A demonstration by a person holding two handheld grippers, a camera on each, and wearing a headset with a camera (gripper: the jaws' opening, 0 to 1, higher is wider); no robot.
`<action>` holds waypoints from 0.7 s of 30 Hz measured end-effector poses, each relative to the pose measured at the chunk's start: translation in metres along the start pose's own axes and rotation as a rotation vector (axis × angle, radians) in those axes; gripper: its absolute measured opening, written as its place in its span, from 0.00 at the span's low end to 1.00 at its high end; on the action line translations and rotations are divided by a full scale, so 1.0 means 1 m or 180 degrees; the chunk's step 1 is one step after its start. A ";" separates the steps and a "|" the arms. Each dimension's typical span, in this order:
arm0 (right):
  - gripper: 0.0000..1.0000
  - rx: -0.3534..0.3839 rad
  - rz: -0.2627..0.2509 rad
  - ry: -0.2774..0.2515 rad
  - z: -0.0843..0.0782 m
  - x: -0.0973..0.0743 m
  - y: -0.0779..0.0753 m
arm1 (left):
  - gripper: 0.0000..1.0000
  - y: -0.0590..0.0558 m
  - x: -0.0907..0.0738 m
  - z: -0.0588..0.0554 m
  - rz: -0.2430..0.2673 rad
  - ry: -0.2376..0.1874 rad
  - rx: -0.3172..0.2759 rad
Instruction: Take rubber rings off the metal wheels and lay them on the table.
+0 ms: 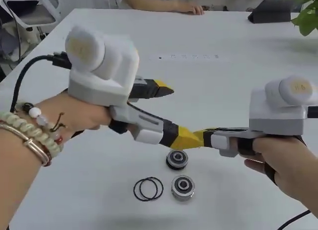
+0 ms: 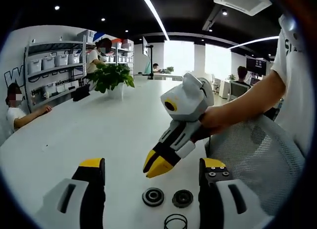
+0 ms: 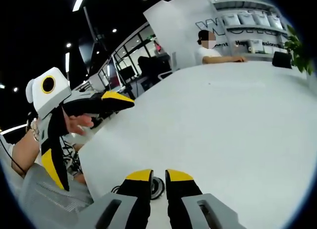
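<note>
Black rubber, thin and floppy: two rings (image 1: pixel 148 189) lie overlapped on the white table (image 1: pixel 228 71), just beside the nearer wheel (image 1: pixel 183 186), which looks bare and grey. The farther wheel (image 1: pixel 177 159) has a dark edge and may have a ring on it, though it is too small here to be sure.

A ring should be light and stretchy, snug in its groove. It likely wants pinching at the outer edge and peeling off while the small, heavy wheel is pinned, since that could slide on the smooth top.

The left gripper (image 1: pixel 182 114) hovers above the wheels, jaws spread wide and empty. The right gripper (image 3: pixel 160 176) has its jaws closed together on nothing, tips near the left one's lower jaw.

Beyond, a person's hand (image 1: pixel 191 9) rests at the table's far end. A plant (image 1: pixel 308 14) stands at the corner, and shelves (image 2: pixel 54 61) line the office wall.
</note>
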State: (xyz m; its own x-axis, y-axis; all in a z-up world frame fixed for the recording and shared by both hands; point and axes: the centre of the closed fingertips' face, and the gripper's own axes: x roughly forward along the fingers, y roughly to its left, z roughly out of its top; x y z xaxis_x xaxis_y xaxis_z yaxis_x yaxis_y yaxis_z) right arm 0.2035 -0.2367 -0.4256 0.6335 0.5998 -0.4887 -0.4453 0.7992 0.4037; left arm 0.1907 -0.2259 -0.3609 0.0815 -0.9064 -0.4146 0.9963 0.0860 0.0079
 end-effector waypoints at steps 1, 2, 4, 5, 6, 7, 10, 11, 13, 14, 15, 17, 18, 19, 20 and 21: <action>0.07 0.0006 -0.0006 -0.0001 0.000 0.000 -0.001 | 0.74 0.001 0.001 -0.003 -0.0001 0.0010 -0.0001; 0.07 0.0013 -0.0016 -0.0001 0.000 0.000 -0.003 | 0.74 0.002 0.002 -0.007 0.0001 0.0013 -0.0006; 0.08 0.0023 -0.0034 0.0014 -0.001 0.000 -0.005 | 0.71 0.004 0.004 -0.016 0.0024 -0.0004 -0.0032; 0.08 0.0024 -0.0039 0.0027 -0.002 0.000 -0.006 | 0.69 0.005 0.004 -0.021 0.0024 -0.0020 -0.0046; 0.08 0.0023 -0.0044 0.0040 -0.003 0.000 -0.007 | 0.67 0.005 0.005 -0.025 0.0031 -0.0025 -0.0058; 0.08 0.0024 -0.0051 0.0052 -0.004 0.000 -0.008 | 0.64 0.005 0.005 -0.029 0.0039 -0.0036 -0.0069; 0.08 0.0007 -0.0068 0.0117 -0.009 0.002 -0.010 | 0.57 0.002 0.011 -0.042 0.0043 -0.0037 -0.0129; 0.08 -0.0006 -0.0072 0.0138 -0.011 0.002 -0.011 | 0.55 0.001 0.013 -0.045 0.0048 -0.0021 -0.0098; 0.08 -0.0046 -0.0078 0.0192 -0.014 0.002 -0.012 | 0.47 0.001 0.016 -0.051 0.0041 0.0040 -0.0020; 0.07 -0.0067 -0.0088 0.0222 -0.016 0.002 -0.013 | 0.44 0.000 0.018 -0.053 0.0053 0.0055 -0.0019; 0.07 -0.0104 -0.0108 0.0274 -0.019 0.002 -0.015 | 0.40 0.000 0.019 -0.055 0.0052 0.0054 -0.0019; 0.06 -0.0183 -0.0137 0.0363 -0.024 0.003 -0.017 | 0.36 0.000 0.022 -0.059 0.0046 0.0066 -0.0028; 0.06 -0.0212 -0.0141 0.0394 -0.026 0.003 -0.017 | 0.34 -0.001 0.023 -0.061 0.0039 0.0080 -0.0023; 0.06 -0.0251 -0.0140 0.0424 -0.027 0.003 -0.016 | 0.32 -0.002 0.023 -0.066 0.0028 0.0137 -0.0001; 0.07 -0.0271 -0.0135 0.0443 -0.028 0.004 -0.016 | 0.30 -0.002 0.024 -0.069 0.0031 0.0164 -0.0001; 0.07 -0.0289 -0.0127 0.0462 -0.030 0.004 -0.015 | 0.28 -0.002 0.024 -0.073 0.0023 0.0201 0.0003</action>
State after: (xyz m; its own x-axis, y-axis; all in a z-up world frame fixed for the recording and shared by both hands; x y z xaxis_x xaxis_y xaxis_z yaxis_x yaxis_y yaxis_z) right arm 0.1941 -0.2451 -0.4565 0.5568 0.5614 -0.6123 -0.4811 0.8188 0.3133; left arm 0.1884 -0.2176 -0.4378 0.0868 -0.8778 -0.4712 0.9957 0.0921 0.0119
